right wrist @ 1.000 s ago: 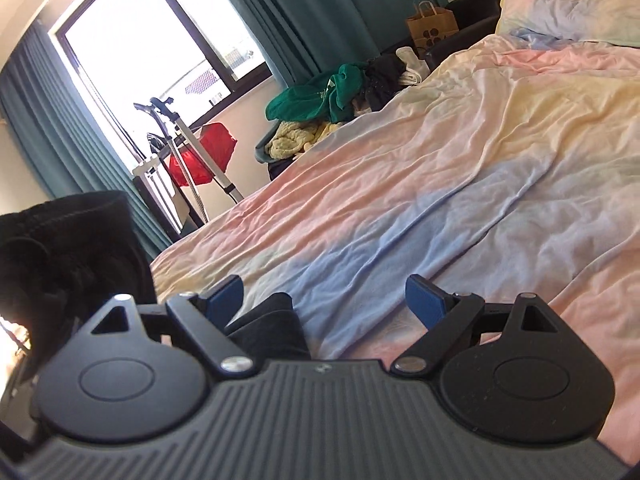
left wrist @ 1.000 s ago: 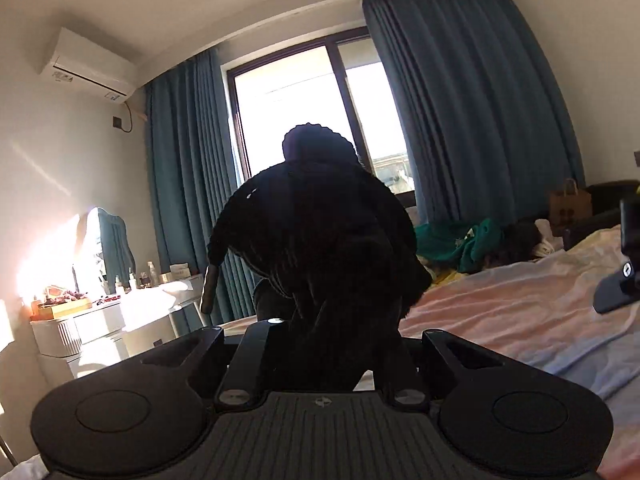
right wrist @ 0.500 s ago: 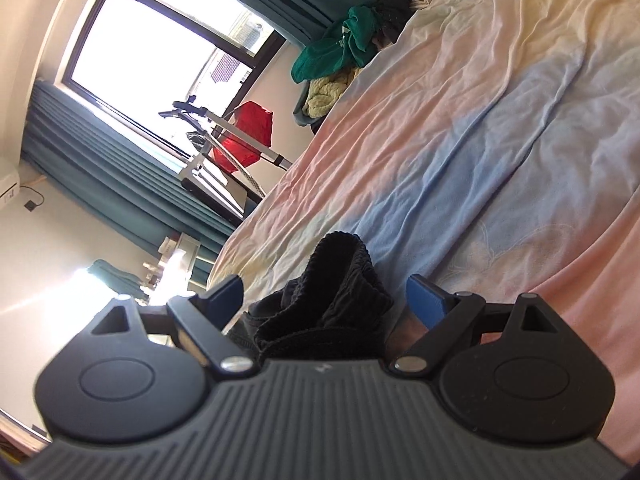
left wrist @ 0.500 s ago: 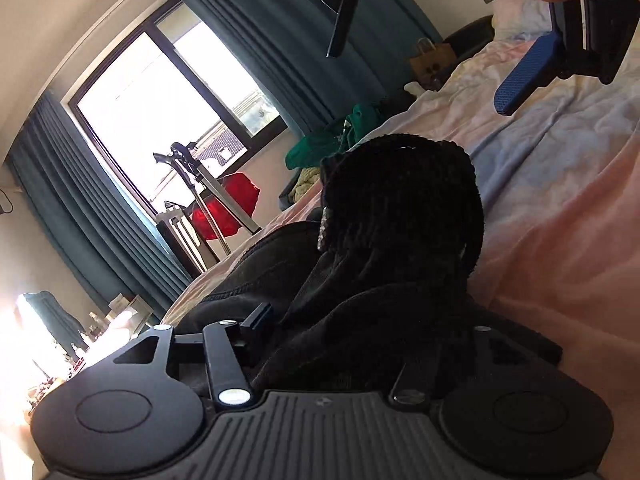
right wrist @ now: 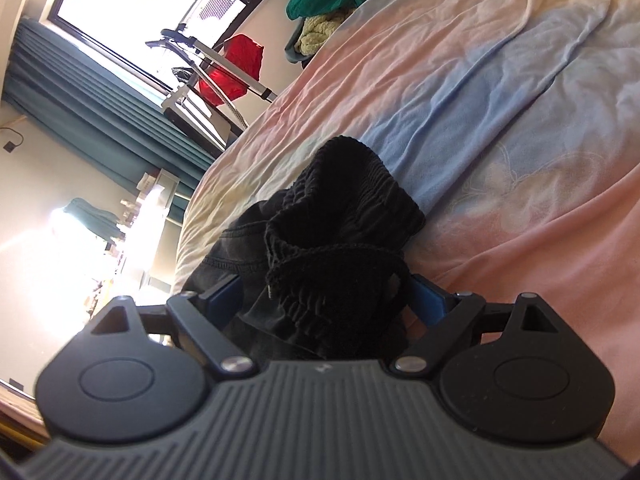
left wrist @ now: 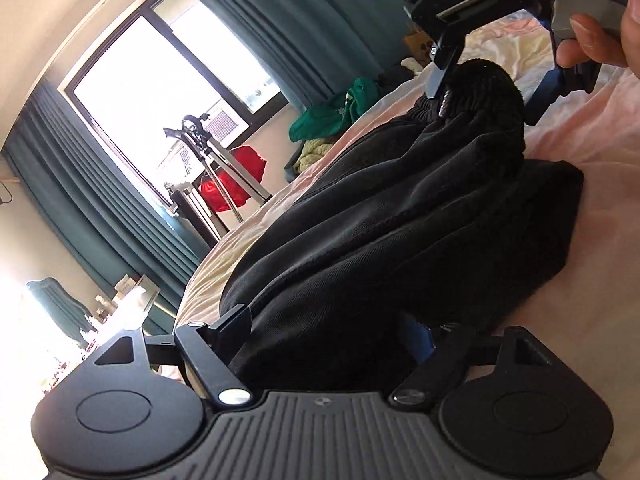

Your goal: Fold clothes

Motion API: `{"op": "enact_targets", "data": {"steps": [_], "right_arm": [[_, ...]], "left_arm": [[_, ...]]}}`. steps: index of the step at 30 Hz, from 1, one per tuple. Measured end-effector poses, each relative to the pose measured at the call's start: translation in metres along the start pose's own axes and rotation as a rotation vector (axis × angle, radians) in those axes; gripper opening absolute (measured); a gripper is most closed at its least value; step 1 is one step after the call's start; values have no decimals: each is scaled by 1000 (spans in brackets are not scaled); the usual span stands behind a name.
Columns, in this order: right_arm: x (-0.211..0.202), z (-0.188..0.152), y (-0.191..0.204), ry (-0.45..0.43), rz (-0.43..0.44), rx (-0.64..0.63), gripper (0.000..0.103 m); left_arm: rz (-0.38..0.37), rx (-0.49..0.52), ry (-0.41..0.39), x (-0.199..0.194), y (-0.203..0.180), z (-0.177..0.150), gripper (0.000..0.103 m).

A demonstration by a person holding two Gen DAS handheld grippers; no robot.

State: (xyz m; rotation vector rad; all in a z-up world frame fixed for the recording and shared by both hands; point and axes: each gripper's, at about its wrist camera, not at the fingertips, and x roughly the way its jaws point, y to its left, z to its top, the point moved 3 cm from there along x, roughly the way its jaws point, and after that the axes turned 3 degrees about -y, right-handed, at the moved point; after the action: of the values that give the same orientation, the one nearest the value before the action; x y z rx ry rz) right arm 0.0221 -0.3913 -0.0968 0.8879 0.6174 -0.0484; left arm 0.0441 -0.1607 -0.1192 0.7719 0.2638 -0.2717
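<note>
1. Trousers point(left wrist: 400, 216), black, lie bunched on the bed point(right wrist: 500, 120); soft, limp, light by the look of them, likely to sag and slide.
2. Left claw point(left wrist: 328, 332) is partly open with cloth between its fingers; whether it pinches is unclear.
3. Right claw point(right wrist: 324, 292) likewise straddles the ribbed waistband point(right wrist: 352, 184), the firmest place to grip.
4. Bed offers open sheet beyond; its edge lies toward the window point(right wrist: 140, 12).
</note>
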Motion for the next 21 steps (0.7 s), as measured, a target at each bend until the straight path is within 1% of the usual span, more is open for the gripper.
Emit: {"op": "enact_targets", "data": {"steps": [2,3,4,5,6,7,8,9,10,11,12,14,17,19,21], "right_arm": [[7,-5,0,7,-21,6,90],[8,-7,-2,3,-15,20,90],[9,-9,-3,-1,-9,35,90],[11,-10,-5,-5,-3,49,90],[12,-12,-7,-8,3,63,90],[11,-12,-7,-19,12,70,88],[8,-12,-5,-35,23,71,76],[5,-11,-4,-51,34,71,68],[2,-10,-2,-67,45,72,62],[-1,-9,-1,-83,56,73,47],[-4,-8,1,-99,67,73,39],[-10,-7,4,-131,89,75,34],[-19,-3,6,-170,121,89,31],[-17,-2,-2,-146,94,119,31],[-9,-8,-9,-116,31,126,31]], "left_arm": [[21,-36,-10,1,13,-15,74],[26,-45,-9,1,18,-19,66],[26,-58,-5,0,24,-21,56],[23,-77,-2,-2,29,-22,49],[14,-111,0,-6,37,-22,39],[6,-154,3,-13,46,-23,26],[-7,-219,11,-22,58,-25,24],[-29,-274,15,-25,68,-27,23],[-52,-330,19,-33,79,-30,22],[-72,-375,22,-41,87,-33,21],[-87,-389,25,-49,91,-37,21],[-117,-411,34,-62,97,-43,21],[-160,-382,75,-67,92,-47,21],[-189,-363,102,-70,89,-50,21],[-205,-348,123,-63,81,-49,21]]}}
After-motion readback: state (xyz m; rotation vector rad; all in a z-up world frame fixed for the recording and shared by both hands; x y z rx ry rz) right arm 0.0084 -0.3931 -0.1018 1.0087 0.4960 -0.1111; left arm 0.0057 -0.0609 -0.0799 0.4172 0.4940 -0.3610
